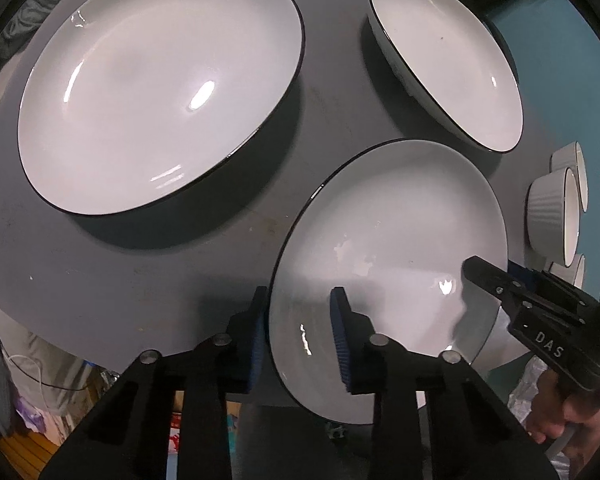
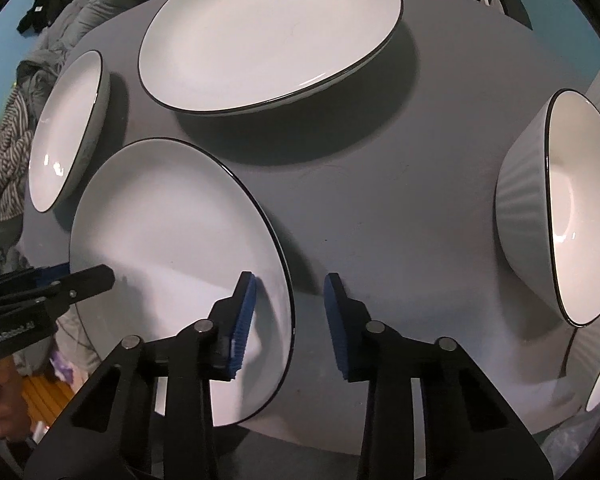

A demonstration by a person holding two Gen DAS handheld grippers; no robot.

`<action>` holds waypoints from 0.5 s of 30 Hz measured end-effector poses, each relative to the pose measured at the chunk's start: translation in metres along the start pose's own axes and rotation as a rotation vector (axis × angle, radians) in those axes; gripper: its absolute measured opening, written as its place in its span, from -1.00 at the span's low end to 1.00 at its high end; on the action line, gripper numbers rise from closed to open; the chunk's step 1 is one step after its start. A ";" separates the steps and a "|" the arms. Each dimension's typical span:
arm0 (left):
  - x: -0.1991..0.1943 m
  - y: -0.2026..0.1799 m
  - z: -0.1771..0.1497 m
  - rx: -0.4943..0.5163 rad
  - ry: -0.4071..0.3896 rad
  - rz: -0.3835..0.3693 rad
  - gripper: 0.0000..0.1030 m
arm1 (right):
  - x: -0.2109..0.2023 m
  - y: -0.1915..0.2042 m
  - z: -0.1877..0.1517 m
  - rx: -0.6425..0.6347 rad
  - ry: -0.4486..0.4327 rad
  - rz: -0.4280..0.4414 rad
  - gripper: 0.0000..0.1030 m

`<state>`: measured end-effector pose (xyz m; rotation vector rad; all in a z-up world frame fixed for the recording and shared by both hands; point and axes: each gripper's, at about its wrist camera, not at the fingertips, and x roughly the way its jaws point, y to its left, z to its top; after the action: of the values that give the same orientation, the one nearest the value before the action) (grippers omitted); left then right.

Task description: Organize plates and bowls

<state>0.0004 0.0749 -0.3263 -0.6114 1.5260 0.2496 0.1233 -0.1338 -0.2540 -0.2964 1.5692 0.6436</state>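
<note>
The plate's [image 1: 388,240] rim stands between both grippers' fingers [image 1: 337,332], seemingly untouched.

three plates [image 1: 160,88], three ribbed bowls [image 1: 552,216], two grippers [image 1: 300,332]

Glossy white dishes on a matt grey table.
Plates [image 1: 160,92] look like smooth glazed ceramic with thin dark rims; bowls [image 2: 556,216] have ribbed outsides. The table [image 1: 100,280] is dull, faintly scuffed. Gripper pads [image 1: 338,336] are ridged blue rubber.
</note>
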 end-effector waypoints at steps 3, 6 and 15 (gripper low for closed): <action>0.002 0.002 0.001 -0.018 -0.001 -0.011 -0.54 | 0.002 -0.004 0.000 -0.008 0.014 0.011 -0.54; -0.002 0.011 0.005 -0.018 0.003 -0.017 -0.58 | 0.007 -0.007 -0.005 -0.012 0.018 0.005 -0.54; 0.004 0.017 0.005 -0.026 -0.007 -0.031 -0.70 | 0.020 0.016 -0.007 0.008 0.043 0.004 -0.54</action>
<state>-0.0040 0.0903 -0.3338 -0.6531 1.5075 0.2478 0.1066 -0.1210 -0.2697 -0.3028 1.6133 0.6381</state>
